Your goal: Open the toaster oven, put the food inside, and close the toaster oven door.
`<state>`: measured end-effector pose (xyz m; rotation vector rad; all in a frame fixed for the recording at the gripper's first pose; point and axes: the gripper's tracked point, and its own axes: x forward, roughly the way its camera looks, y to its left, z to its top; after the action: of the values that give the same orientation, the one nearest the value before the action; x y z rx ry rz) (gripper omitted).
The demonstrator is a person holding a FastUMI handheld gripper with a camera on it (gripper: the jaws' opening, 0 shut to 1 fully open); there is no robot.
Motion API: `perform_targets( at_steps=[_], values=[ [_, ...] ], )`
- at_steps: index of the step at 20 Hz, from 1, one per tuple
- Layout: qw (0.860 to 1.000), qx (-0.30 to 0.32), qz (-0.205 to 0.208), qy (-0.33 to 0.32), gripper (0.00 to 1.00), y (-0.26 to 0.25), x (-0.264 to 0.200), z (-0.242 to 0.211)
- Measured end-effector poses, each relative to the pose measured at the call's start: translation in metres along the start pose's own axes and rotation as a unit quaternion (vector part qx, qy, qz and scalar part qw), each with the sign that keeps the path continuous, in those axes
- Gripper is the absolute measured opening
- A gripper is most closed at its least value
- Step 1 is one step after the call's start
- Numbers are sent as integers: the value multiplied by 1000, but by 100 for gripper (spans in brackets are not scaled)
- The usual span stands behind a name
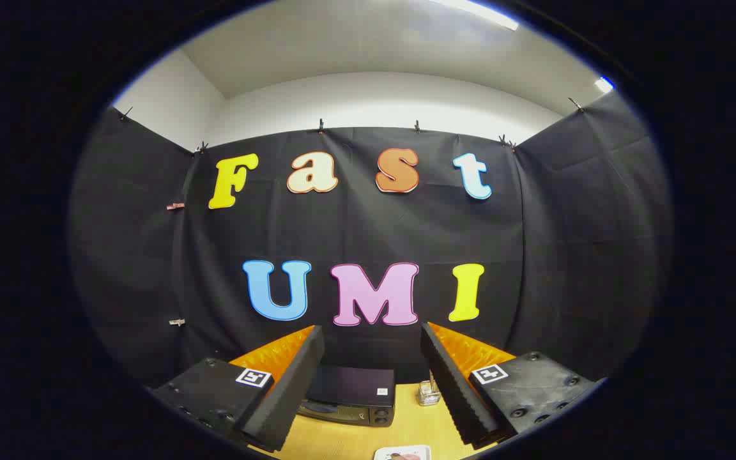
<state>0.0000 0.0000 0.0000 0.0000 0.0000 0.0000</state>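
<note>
- Gripper view: the gripper (371,383) hangs with jaws wide and empty.
- The toaster oven (350,396) sits on the desk (342,441) beyond them, door apparently shut.
- A plate (403,453) lies nearer than the toaster oven; a small glass (429,393) stands beside it.
- Opening looks not yet begun; next, reach the door.

The claw (373,383) has black ribbed fingers (291,386), orange backing, screwed black mounts and square black-and-white markers.
</note>
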Motion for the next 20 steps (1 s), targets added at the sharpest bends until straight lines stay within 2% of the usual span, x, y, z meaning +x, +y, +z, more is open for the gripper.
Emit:
perform_targets(
  at_steps=[20],
  values=[
    [1000,4,-1,-1,98,-7,-11,0]
  ],
)
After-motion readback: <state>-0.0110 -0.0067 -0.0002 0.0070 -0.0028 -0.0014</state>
